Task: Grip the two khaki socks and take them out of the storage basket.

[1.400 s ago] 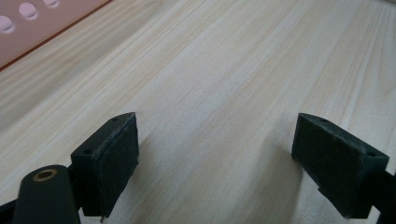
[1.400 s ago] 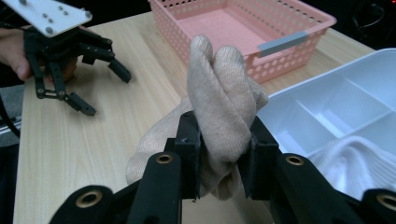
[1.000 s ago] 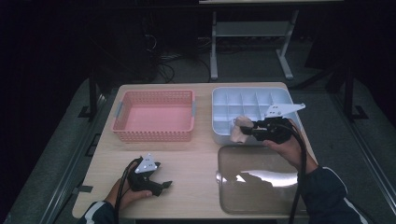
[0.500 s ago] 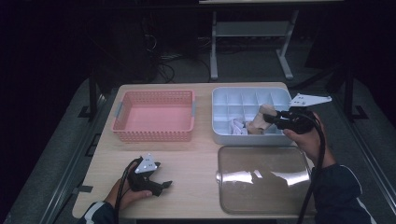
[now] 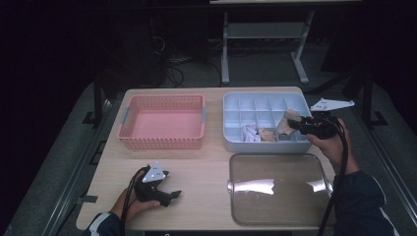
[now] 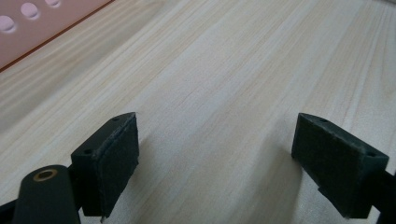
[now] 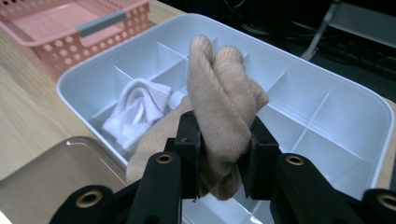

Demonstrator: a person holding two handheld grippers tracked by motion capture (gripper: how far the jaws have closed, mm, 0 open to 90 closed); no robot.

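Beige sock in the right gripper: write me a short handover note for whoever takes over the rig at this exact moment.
Right gripper: shut on the rolled beige sock, held above the near row of the white compartment tray.
Left gripper: open, nothing between the pads, resting low over the bare wooden table.
Things: a white sock already lies in a near compartment, and another beige piece lies in the one beside it. The clear lid lies on the table in front of the tray. The pink basket looks empty.
Done: some socks sorted.
Left: likely set the held sock into a free compartment, then perhaps fit the lid.
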